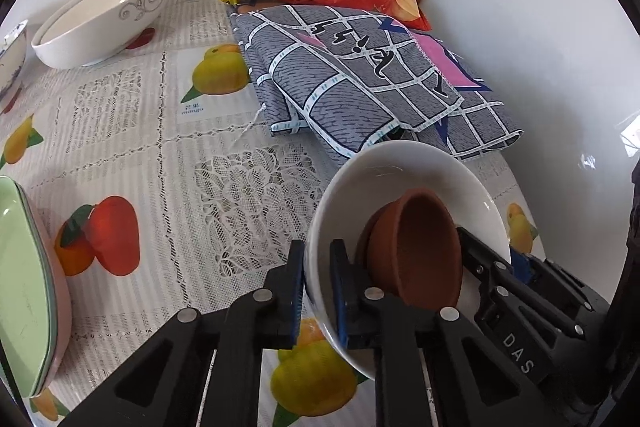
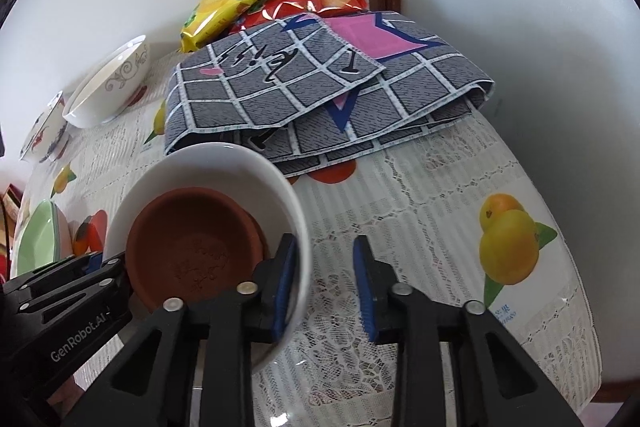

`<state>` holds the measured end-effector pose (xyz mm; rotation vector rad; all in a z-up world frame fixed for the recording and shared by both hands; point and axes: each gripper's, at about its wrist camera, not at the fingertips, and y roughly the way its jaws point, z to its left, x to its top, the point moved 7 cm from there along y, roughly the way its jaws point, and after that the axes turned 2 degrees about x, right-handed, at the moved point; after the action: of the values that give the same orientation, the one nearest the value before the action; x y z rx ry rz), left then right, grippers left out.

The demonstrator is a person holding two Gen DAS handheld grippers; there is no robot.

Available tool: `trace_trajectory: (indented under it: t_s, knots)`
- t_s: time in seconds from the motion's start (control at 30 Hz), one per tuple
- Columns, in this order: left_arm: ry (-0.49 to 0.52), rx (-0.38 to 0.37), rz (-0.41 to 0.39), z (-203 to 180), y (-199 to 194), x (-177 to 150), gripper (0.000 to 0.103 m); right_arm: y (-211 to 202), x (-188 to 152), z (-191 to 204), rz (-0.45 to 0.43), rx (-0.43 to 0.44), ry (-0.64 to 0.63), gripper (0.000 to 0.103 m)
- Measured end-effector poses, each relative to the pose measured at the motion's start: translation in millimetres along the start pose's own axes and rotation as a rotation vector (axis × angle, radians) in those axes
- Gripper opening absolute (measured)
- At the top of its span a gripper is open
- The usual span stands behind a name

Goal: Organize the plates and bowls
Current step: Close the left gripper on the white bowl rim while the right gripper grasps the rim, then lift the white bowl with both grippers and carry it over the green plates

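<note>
Left wrist view: left gripper jaws clenched on white bowl rim, tilted, brown dish nested inside, likely for stacking. Right gripper jaws released astride opposite rim, near folded cloth toward bench corner.

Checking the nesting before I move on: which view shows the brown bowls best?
The right wrist view: it looks into the brown bowls, nested in the white bowl. The left wrist view shows them tilted, sideways.
</note>
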<state>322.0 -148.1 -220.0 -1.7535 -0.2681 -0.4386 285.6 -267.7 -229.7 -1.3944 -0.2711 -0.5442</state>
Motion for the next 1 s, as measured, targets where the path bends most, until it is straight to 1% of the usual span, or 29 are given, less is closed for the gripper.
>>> trace_trajectory:
  t_s: [0.03, 0.07, 0.2, 0.43, 0.6, 1.0]
  knots:
    - [-0.002, 0.005, -0.001, -0.7, 0.2, 0.0, 0.012, 0.2, -0.3, 2.3, 0.002, 0.017, -0.001, 0.013]
    - [-0.009, 0.003, -0.002, -0.1, 0.3, -0.1, 0.012, 0.0, -0.5, 4.5, 0.001, 0.034, 0.001, 0.01]
    - [0.0, 0.015, -0.011, 0.3, -1.3, -2.1, 0.011, -3.0, -1.9, 8.4, -0.014, 0.016, -0.007, 0.011]
    - [-0.002, 0.028, -0.011, 6.5, -9.5, -9.0, 0.01, -10.1, -7.1, 16.2, -0.015, 0.023, -0.002, 0.011]
    - [-0.004, 0.034, -0.017, 11.8, -22.6, -12.5, 0.01, -19.5, -9.0, 24.8, -0.019, 0.035, -0.001, 0.011]
    - [-0.011, 0.065, -0.063, 24.9, -62.1, -16.2, 0.01, -48.5, -9.4, 50.6, -0.044, 0.061, -0.007, 0.01]
